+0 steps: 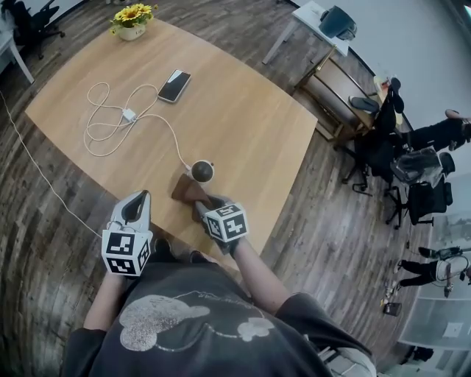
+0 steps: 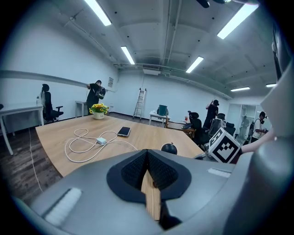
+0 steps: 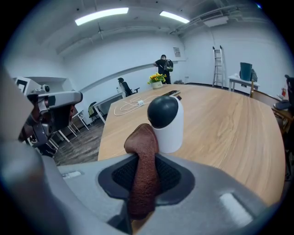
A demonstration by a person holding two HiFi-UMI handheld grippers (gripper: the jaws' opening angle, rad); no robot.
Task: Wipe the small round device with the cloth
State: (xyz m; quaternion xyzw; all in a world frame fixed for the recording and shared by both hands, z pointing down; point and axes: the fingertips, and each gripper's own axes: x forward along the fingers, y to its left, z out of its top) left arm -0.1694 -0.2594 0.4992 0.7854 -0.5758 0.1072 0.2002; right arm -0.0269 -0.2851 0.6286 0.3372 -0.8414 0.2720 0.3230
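The small round device (image 1: pixel 202 171) is a white cylinder with a black domed front (image 3: pixel 166 120), standing near the front edge of the wooden table (image 1: pixel 243 103). A white cable runs from it. A brown cloth (image 3: pixel 143 165) is pinched between the jaws of my right gripper (image 3: pixel 144 176), and its folded end sits just in front of the device; in the head view the cloth (image 1: pixel 188 191) lies next to the device, by my right gripper (image 1: pixel 208 207). My left gripper (image 1: pixel 135 208) hangs at the table's front edge, left of the device (image 2: pixel 168 148), its jaws shut with nothing between them (image 2: pixel 148 170).
A phone (image 1: pixel 174 85), a looped white cable with an adapter (image 1: pixel 128 115) and a pot of yellow flowers (image 1: pixel 132 22) lie farther back on the table. Office chairs (image 1: pixel 423 193), side desks (image 1: pixel 324 29) and people stand around the room beyond the right edge.
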